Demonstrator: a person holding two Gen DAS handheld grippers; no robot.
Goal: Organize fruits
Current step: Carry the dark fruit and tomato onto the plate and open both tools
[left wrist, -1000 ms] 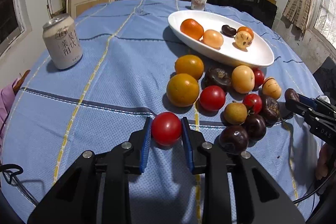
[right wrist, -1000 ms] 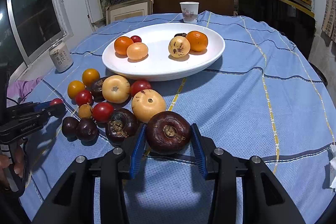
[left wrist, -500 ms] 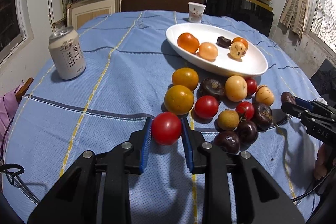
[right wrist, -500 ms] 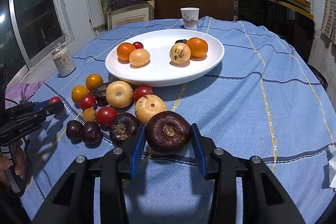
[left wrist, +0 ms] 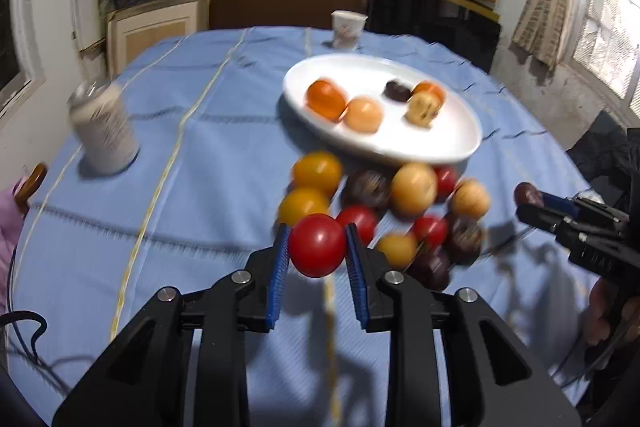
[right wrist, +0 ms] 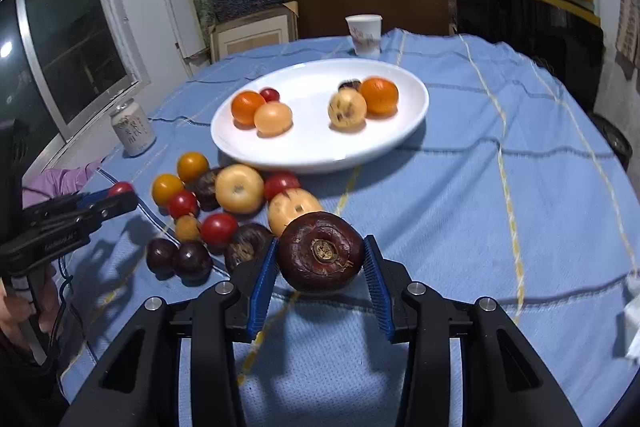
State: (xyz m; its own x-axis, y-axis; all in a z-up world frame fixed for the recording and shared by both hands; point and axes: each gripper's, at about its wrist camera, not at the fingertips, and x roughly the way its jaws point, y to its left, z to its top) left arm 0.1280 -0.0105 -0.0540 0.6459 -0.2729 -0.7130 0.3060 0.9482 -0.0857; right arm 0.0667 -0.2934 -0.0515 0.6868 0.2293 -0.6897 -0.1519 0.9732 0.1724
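— Left wrist view: the left gripper is clamped on a red tomato, one blue pad against each side, and the fruit hangs clear of the blue tablecloth. What would you watch now?

— I'd carry it level and high enough to pass over the loose pile of fruit that lies between it and the white plate. Let go only once it is low over a bare patch of the plate, so it doesn't roll into the oranges there.

— And the other hand?

— In the right wrist view the right gripper holds a dark brown round fruit, stem end facing the camera, squeezed between the two pads. It sits at the near edge of the pile, the plate beyond it.

— Any risk?

— Probably both hands heading for the plate at once. Take turns.
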